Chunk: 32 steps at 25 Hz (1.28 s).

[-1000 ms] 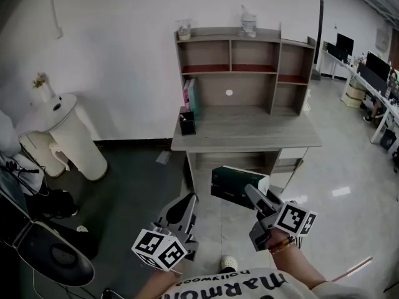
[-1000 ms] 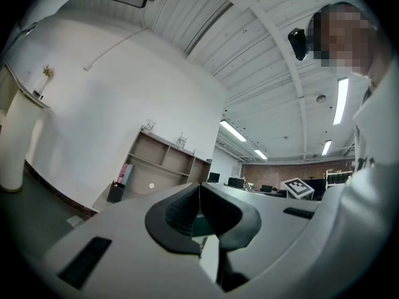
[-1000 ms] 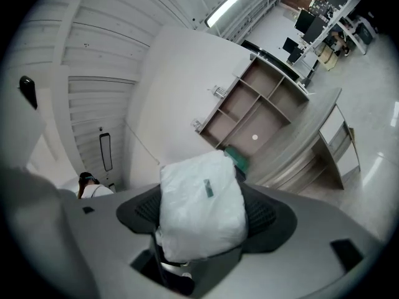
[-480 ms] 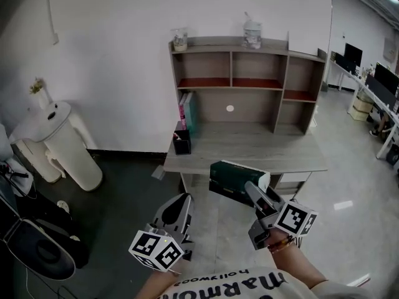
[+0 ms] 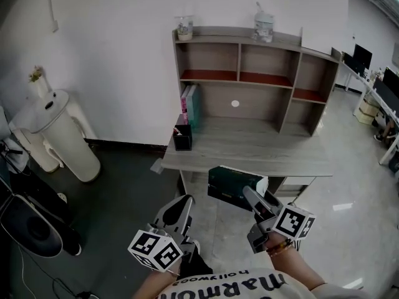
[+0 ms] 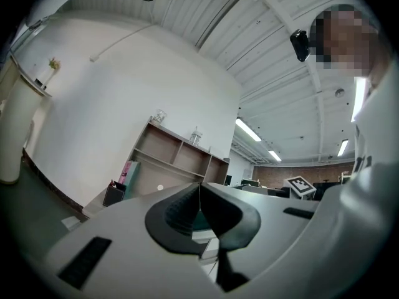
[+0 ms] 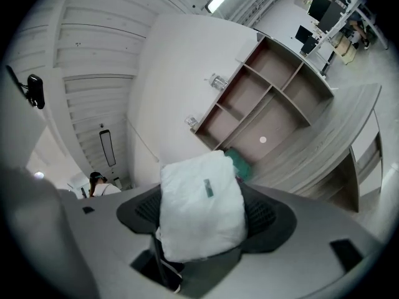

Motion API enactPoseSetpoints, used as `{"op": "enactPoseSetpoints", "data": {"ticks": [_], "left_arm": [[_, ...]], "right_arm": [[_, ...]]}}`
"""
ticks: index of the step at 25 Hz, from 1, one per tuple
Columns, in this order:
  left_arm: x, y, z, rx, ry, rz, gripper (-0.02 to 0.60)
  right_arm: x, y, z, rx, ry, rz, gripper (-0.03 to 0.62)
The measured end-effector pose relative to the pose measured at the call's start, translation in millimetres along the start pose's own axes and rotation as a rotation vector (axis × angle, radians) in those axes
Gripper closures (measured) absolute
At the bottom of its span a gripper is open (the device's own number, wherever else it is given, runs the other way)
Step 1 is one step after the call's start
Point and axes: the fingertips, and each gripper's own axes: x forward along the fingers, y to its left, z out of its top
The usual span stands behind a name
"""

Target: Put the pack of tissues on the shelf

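Note:
The pack of tissues (image 5: 235, 187), dark green with a white end, hangs in front of the desk's near edge, and my right gripper (image 5: 249, 195) is shut on it. In the right gripper view its white end (image 7: 201, 207) fills the space between the two pads of the right gripper (image 7: 202, 220). The grey shelf unit (image 5: 249, 73) stands on the desk (image 5: 249, 147) ahead, its compartments mostly bare. My left gripper (image 5: 179, 212) hovers low at the left, jaws pressed together with nothing in them. The left gripper view shows the left gripper (image 6: 199, 205) and the shelf unit (image 6: 174, 161) beyond.
Books (image 5: 190, 103) lean in the shelf's left bay beside a black pen holder (image 5: 182, 137). Two jars (image 5: 184, 27) (image 5: 263, 25) stand on the shelf top. A white cylindrical appliance (image 5: 59, 136) is by the wall at left, dark gear (image 5: 31, 226) on the floor.
The desk and shelf have drawn a little nearer and shifted in the head view. Both grippers keep about the same places, the right still holding the pack.

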Motion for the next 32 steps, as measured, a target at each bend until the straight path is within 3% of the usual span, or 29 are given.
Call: {"op": "enactPoseSetpoints", "data": {"ticks": [12, 20, 32], "left_arm": [[73.5, 74.5, 29.7, 0.011, -0.047, 0.000, 0.561], [132.3, 129.0, 75.4, 0.047, -0.063, -0.020, 0.561], [198.8, 205.4, 105.8, 0.054, 0.004, -0.148, 0.561]], "right_arm": [[89.1, -14.0, 37.3, -0.040, -0.019, -0.003, 0.235], [163.0, -9.3, 78.2, -0.051, -0.073, 0.006, 0.235], [252.6, -18.2, 105.3, -0.026, -0.176, -0.038, 0.235]]}}
